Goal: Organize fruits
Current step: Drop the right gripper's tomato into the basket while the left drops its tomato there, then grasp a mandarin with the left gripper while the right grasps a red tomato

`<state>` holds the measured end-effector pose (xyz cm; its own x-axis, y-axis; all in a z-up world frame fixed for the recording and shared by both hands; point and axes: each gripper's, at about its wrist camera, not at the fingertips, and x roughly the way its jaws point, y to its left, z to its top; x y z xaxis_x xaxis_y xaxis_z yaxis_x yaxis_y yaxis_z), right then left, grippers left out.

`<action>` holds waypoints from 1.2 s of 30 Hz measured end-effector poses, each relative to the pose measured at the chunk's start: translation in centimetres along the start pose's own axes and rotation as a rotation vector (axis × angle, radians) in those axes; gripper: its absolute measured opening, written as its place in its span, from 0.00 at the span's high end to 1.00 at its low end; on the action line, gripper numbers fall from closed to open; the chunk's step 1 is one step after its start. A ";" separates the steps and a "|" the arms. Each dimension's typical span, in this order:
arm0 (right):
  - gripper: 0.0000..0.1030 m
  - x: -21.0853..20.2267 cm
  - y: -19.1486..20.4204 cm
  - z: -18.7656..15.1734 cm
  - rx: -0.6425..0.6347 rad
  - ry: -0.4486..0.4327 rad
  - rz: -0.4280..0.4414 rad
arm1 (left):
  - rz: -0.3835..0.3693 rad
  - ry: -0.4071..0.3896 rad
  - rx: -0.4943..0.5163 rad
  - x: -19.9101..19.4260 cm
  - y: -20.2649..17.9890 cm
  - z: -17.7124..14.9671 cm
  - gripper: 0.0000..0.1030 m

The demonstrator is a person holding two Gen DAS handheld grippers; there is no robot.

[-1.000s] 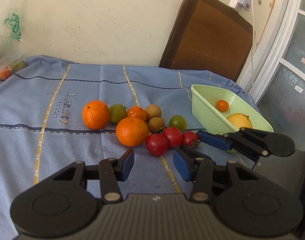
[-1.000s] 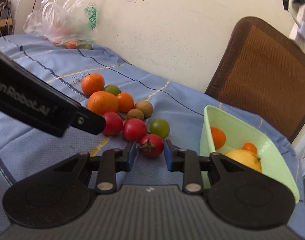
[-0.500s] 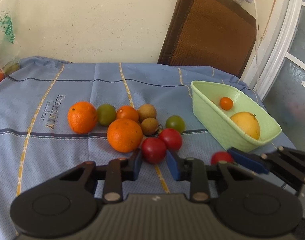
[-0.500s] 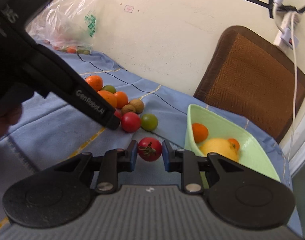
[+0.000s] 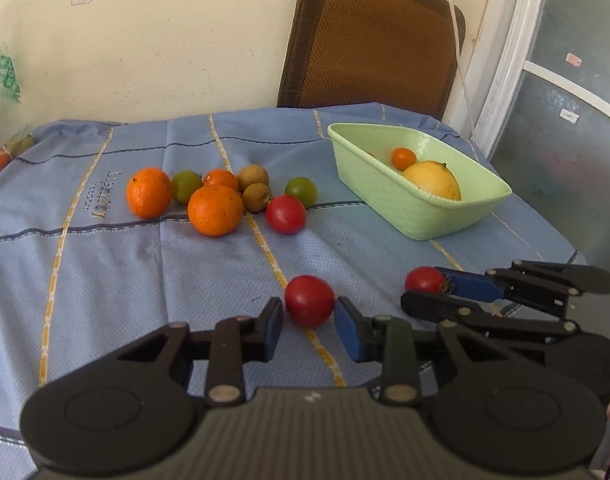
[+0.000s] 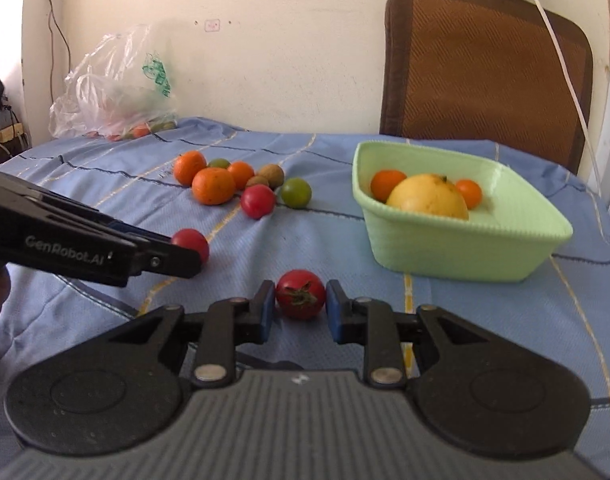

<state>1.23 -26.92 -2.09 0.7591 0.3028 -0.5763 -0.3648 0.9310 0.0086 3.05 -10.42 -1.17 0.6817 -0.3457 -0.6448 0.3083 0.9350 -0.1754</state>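
Observation:
My left gripper (image 5: pixel 308 309) is shut on a smooth red tomato (image 5: pixel 309 300), held just over the blue cloth near me, and its jaws are easing open. My right gripper (image 6: pixel 299 300) is shut on a stemmed red tomato (image 6: pixel 301 294), its jaws also easing open. In the left wrist view that gripper (image 5: pixel 425 286) sits to the right, short of the green basket (image 5: pixel 421 216). The basket (image 6: pixel 445 248) holds a large yellow fruit (image 6: pixel 427 196) and small oranges. One red tomato (image 5: pixel 285 214) lies by the pile of oranges (image 5: pixel 215 210), green fruits and brown fruits.
A plastic bag (image 6: pixel 117 92) with more fruit lies at the table's far left corner. A brown chair back (image 5: pixel 369 40) leans on the wall behind the basket, with a white cable (image 5: pixel 457 40) hanging beside it. The table drops off to the right of the basket.
My left gripper closed on a red tomato at the pile and drew it back toward me. My right gripper carried its tomato away from the pile and rolled level.

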 end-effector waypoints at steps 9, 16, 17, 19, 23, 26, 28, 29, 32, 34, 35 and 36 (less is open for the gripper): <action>0.72 -0.3 -0.4 -0.1 0.011 -0.009 0.016 | 0.019 -0.003 0.026 0.7 -0.5 0.2 0.72; 0.72 -3.3 -4.5 1.4 0.112 -0.224 -0.100 | -0.081 -0.069 0.042 0.4 -2.8 4.7 0.72; 0.72 -3.5 -5.4 1.7 0.134 -0.240 -0.133 | -0.098 -0.081 0.052 0.7 -3.5 5.7 0.72; 0.72 -3.4 -7.3 2.0 0.178 -0.242 -0.172 | -0.119 -0.103 0.071 1.7 -4.6 7.5 0.72; 0.72 -2.5 -10.1 2.1 0.216 -0.228 -0.219 | -0.119 -0.093 0.074 5.2 -5.7 9.9 0.72; 0.71 -1.5 -10.8 2.0 0.203 -0.217 -0.236 | -0.124 -0.055 0.060 7.8 -6.0 11.1 0.72; 0.71 -1.2 -10.8 1.9 0.201 -0.214 -0.238 | -0.129 -0.031 0.050 9.0 -6.0 11.6 0.72; 0.71 -1.0 -10.9 1.8 0.201 -0.215 -0.237 | -0.129 -0.023 0.049 9.5 -6.0 11.7 0.72; 0.70 -1.0 -10.5 1.5 0.180 -0.230 -0.254 | -0.118 -0.020 0.055 10.0 -6.1 11.6 0.68; 0.66 -1.0 -10.5 1.3 0.178 -0.237 -0.252 | -0.117 -0.023 0.053 10.0 -6.0 11.5 0.66; 0.65 -1.1 -10.5 1.4 0.182 -0.242 -0.248 | -0.122 -0.025 0.051 9.8 -5.8 11.4 0.64; 0.65 -1.1 -10.6 1.3 0.187 -0.246 -0.245 | -0.124 -0.026 0.046 9.6 -5.7 11.5 0.64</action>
<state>4.97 -36.87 -0.44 0.9263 0.0859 -0.3668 -0.0697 0.9959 0.0573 15.43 -19.93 2.18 0.6536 -0.4607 -0.6004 0.4207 0.8807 -0.2178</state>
